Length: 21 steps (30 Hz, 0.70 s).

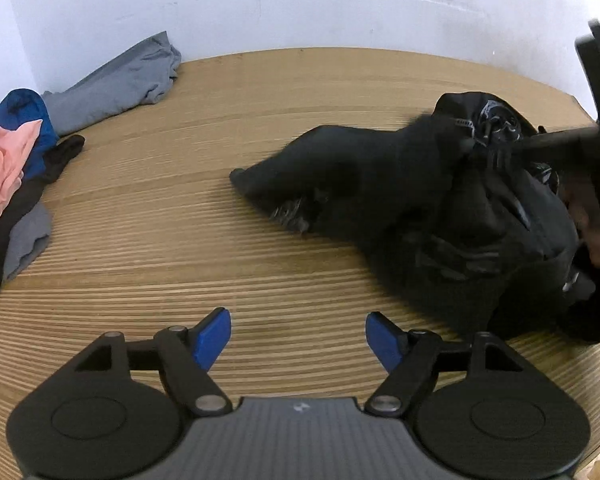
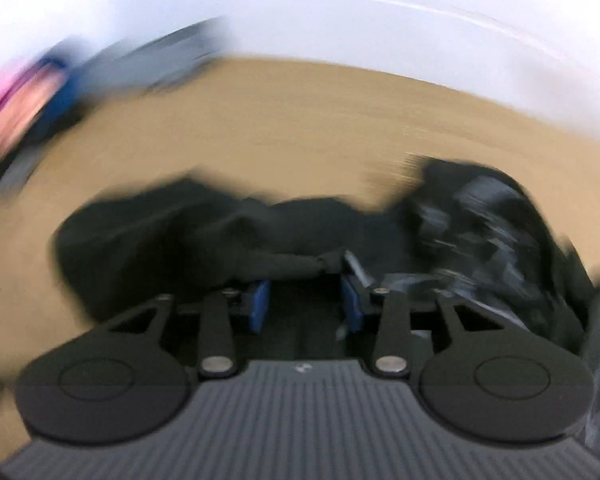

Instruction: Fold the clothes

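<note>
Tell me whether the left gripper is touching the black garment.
Apart. In the left wrist view the left gripper has open jaws over bare wooden table, and the black garment lies ahead and to the right of its fingertips.

Your right-wrist view is smeared by motion: the black garment [image 2: 228, 240] and far-left clothes pile [image 2: 28, 104] blur. The left view's right edge cuts your right gripper [image 1: 596, 92].
</note>
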Available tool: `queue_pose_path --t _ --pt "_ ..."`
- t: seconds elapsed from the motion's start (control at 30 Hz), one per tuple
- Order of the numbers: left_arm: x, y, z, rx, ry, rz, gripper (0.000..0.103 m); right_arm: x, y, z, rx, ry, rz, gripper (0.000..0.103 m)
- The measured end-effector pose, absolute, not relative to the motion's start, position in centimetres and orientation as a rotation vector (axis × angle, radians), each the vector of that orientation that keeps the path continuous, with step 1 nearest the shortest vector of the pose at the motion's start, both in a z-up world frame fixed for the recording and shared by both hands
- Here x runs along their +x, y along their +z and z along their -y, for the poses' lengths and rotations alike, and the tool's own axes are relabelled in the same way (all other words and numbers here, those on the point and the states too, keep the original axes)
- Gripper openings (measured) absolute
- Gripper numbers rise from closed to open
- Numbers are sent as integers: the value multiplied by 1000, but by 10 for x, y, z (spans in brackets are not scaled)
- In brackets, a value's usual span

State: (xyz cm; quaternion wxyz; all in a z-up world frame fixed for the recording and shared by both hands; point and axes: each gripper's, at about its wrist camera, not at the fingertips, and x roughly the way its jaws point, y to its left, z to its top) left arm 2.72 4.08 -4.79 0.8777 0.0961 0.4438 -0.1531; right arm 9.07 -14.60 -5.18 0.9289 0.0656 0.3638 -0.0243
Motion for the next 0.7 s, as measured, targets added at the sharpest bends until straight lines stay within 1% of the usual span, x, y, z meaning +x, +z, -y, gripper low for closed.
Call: queue_pose_path --t 0.07,0.17,0.23,0.3,0.33,0.53,0.7 --pt "29 -51 -45 191 -338 -930 76 69 -50 147 175 18 -723 42" --pt "31 -55 -51 186 -367 -929 76 33 -50 127 75 198 -745 43" --pt "30 -55 -56 193 -393 -913 76 10 -56 108 -45 315 -783 46" --pt "29 -54 -59 198 -427 -902 76 -8 -64 90 -149 380 -787 55" --pt "29 -55 -60 204 -446 -898 76 -13 -70 82 -197 401 -784 56" --pt "26 -61 -56 271 -512 -895 77 4 -101 49 -387 375 -806 55" --pt "16 -60 -47 352 -598 -854 76 -4 -100 54 -377 329 -795 52"
